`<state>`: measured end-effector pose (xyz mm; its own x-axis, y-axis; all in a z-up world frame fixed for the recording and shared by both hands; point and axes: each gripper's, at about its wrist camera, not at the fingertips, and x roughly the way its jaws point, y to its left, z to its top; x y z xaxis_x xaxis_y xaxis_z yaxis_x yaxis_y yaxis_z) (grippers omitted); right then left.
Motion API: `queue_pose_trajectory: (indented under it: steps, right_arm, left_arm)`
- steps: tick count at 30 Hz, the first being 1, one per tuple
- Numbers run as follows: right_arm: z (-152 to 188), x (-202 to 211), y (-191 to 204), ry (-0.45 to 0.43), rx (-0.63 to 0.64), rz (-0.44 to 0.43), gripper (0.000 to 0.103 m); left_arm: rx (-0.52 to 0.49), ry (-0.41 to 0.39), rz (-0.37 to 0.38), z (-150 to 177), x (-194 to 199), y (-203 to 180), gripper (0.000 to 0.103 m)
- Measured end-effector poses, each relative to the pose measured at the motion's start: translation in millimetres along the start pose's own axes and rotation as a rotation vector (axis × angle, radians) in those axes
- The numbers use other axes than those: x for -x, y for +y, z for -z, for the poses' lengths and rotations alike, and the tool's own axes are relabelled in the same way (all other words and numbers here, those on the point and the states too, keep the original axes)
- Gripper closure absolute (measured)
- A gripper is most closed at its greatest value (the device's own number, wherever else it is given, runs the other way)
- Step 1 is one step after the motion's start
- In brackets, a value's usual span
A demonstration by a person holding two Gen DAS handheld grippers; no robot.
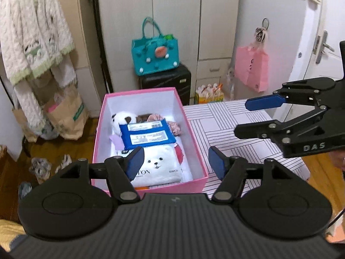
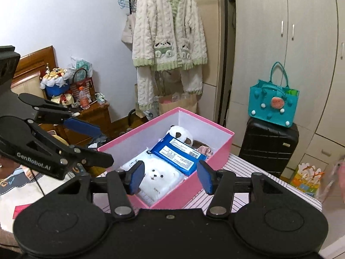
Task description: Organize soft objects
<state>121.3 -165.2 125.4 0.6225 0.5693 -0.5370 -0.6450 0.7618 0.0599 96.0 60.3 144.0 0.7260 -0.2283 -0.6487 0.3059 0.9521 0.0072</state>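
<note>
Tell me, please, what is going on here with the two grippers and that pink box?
A person holds a gripper in each hand above a pink box on a striped table. Both the left gripper and right gripper are open and hold nothing. The box already contains a panda plush, a blue packet and a white bear pack, so the soft items appear to be packed.
</note>
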Motion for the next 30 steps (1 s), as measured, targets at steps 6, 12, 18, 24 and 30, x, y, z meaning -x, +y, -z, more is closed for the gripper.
queue_pose_trajectory:
  steps: [6, 12, 18, 24, 30]
  right_arm:
    - [27.3, 31.6, 18.3, -0.062, 0.029, -0.028, 0.042]
    - [48.6, 47.3, 25.5, -0.088, 0.005, 0.085, 0.032]
    - [68.0, 49.6, 26.2, -0.081, -0.053, 0.311, 0.0]
    - [83.8, 53.8, 30.5, -0.061, -0.076, 0.414, 0.0]
    - [100.6, 56.5, 28.8, -0.077, -0.176, 0.501, 0.0]
  left_arm:
    - [-0.059, -0.054, 0.014, 30.0, -2.4, -21.9, 0.036]
    - [-0.005, -0.117, -0.033, 52.9, -4.6, -32.0, 0.014]
    - [0.014, -0.119, -0.133, 60.8, -4.0, -42.3, 0.0]
    - [0.037, -0.079, -0.147, 64.9, -5.8, -55.6, 0.0]
    - [0.085, -0.088, -0.126, 72.8, -7.2, -65.0, 0.0]
